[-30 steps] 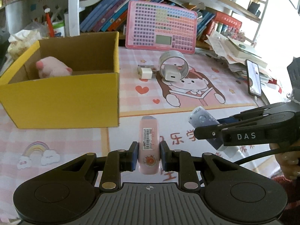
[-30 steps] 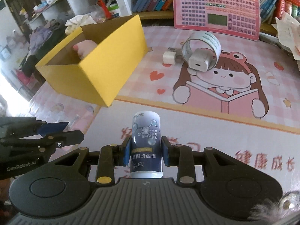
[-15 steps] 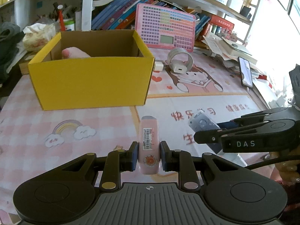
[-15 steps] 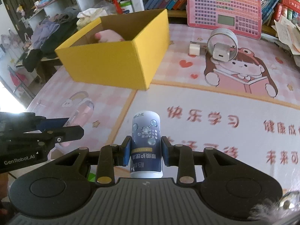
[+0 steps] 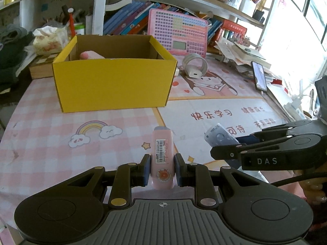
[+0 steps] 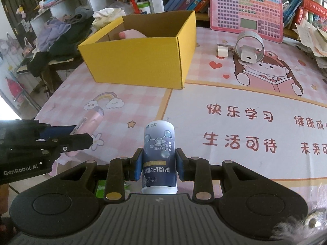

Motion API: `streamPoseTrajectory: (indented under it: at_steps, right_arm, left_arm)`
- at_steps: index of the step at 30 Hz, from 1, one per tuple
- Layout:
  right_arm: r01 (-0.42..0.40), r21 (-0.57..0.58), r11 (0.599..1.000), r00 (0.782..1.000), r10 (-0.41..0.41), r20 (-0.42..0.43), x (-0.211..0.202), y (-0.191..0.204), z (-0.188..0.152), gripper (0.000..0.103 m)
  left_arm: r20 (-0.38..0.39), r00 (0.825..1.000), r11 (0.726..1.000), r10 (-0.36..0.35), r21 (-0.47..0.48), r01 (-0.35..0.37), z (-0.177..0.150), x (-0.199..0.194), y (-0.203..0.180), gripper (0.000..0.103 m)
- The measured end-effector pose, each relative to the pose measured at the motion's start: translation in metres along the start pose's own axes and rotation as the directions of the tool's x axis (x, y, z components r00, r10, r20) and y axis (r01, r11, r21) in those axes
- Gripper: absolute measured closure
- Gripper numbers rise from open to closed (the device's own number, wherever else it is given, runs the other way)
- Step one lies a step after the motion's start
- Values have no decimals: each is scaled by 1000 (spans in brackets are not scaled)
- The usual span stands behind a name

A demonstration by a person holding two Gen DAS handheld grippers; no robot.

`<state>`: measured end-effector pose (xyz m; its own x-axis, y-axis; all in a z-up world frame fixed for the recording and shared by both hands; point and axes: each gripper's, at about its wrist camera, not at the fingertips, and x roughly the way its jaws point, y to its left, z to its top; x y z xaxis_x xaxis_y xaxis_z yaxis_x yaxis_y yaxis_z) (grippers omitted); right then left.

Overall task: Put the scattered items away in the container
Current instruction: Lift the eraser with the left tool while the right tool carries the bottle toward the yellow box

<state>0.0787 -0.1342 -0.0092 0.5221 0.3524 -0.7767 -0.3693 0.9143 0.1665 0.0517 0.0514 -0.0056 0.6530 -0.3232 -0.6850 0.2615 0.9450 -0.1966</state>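
Observation:
My left gripper [image 5: 162, 168] is shut on a pink tube [image 5: 162, 153] with a barcode label, held above the mat. My right gripper [image 6: 159, 166] is shut on a dark blue and white can [image 6: 159, 153]. An open yellow cardboard box [image 5: 112, 85] stands at the back left of the table, with a pink soft item [image 5: 90, 55] inside; the box also shows in the right wrist view [image 6: 141, 61]. A white charger [image 6: 248, 56] sits inside a tape ring [image 6: 249, 40], with a small white plug [image 6: 221, 51] beside it. Each gripper shows in the other's view, the right one [image 5: 224, 147] and the left one [image 6: 81, 134].
A pink keyboard toy [image 6: 246, 12] leans against books at the back. A phone [image 5: 259, 76] and paper piles [image 5: 241, 53] lie at the right. Clothes [image 6: 57, 34] are heaped left of the table. The table has a pink cartoon mat [image 6: 235, 112].
Both grippers have drawn back from the box and risen, keeping hold of the tube and the can. The box now looks farther away.

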Motion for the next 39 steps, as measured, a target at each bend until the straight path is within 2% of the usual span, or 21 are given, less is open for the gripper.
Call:
streamPoseTrajectory:
  at_steps: [19, 31, 39]
  right_arm:
    - [1, -79, 997, 1000, -1, -1, -2, 41, -5, 73]
    - [-8, -152, 988, 1000, 9, 11, 12, 51, 16, 73]
    - [-35, -177, 984, 999, 42, 32, 31, 45, 50, 73]
  left_arm:
    - [52, 999, 997, 13, -73, -9, -14, -26, 30, 80]
    - [72, 996, 989, 50, -141, -40, -8, -22, 50, 80]
    - [101, 990, 987, 95, -138, -81, 20, -11, 62, 80]
